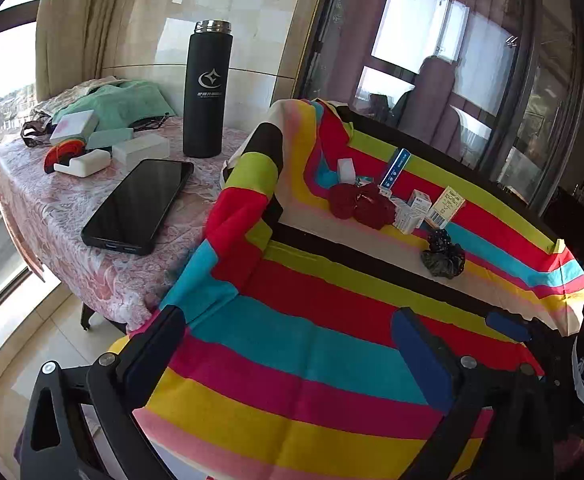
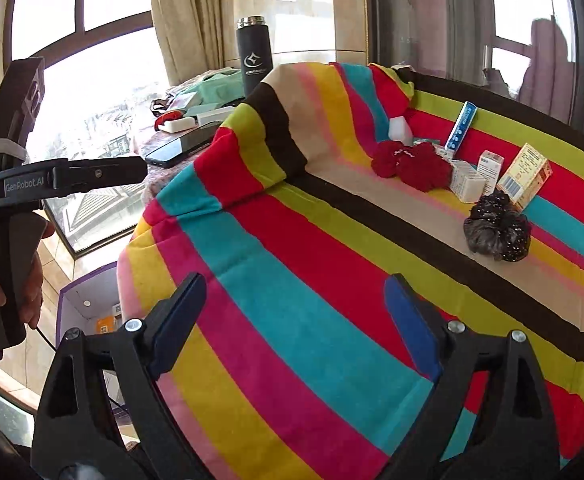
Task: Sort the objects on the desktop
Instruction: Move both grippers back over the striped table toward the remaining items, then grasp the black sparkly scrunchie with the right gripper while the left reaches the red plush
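Bright striped towel-covered surface (image 2: pixel 292 264) w/ red fabric scrunchies (image 2: pixel 411 164), small boxes & a black sequin scrunchie (image 2: pixel 497 232) at the back; left tool (image 1: pixel 288 344) & right tool (image 2: pixel 295 312) both wide, nothing between.

The near half of the striped surface (image 2: pixel 292 280) lies bare and passable; far along it a red scrunchie (image 2: pixel 411 164), small boxes (image 2: pixel 487 172) and a dark scrunchie (image 2: pixel 497 232) crowd together

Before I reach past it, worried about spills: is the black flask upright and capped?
Upright and capped: the black flask stands on its base on the pink tablecloth, with its silver cap on top.
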Demonstrator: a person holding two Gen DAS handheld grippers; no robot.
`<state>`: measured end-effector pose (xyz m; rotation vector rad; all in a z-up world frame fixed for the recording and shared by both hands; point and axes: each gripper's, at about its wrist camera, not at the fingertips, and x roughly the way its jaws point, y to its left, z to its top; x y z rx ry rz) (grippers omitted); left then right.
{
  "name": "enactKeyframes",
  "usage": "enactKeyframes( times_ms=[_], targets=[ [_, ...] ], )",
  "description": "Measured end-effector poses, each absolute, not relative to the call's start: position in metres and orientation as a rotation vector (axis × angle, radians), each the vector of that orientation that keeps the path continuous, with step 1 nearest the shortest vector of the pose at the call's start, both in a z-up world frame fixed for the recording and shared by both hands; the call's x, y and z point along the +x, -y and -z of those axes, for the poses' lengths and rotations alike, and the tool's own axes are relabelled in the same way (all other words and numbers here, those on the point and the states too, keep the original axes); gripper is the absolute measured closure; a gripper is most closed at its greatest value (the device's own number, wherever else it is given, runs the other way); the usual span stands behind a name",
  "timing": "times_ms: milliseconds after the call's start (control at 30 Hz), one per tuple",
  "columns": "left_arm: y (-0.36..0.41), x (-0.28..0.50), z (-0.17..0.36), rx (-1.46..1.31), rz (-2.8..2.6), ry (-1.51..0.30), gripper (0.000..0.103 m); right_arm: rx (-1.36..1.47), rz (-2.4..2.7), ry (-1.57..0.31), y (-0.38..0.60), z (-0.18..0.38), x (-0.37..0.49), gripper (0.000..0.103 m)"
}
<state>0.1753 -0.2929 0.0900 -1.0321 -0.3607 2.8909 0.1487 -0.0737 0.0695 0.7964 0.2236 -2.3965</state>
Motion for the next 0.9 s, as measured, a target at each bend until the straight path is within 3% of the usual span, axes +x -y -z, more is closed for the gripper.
enactKeyframes(
  times_ms=[233,433,900],
  targets=[
    [0.202,0.068,-0.067,-1.134,-2.722,0.178,0.000,1.070,2.664,0.057,-0.042,-0.053,0.039,0.011],
    [0.189,-0.004,-0.049,-1.176,-2.735,0.156,0.000,1.121,2.686,0.246,-0.068,-0.038,-0.015,0.011],
    [0.201,-0.135,-0.042,-1.125,-2.869,0.419,0.000,1.148,2.629,0.210,-0.051,-0.018,-0.069,0.011]
  ],
)
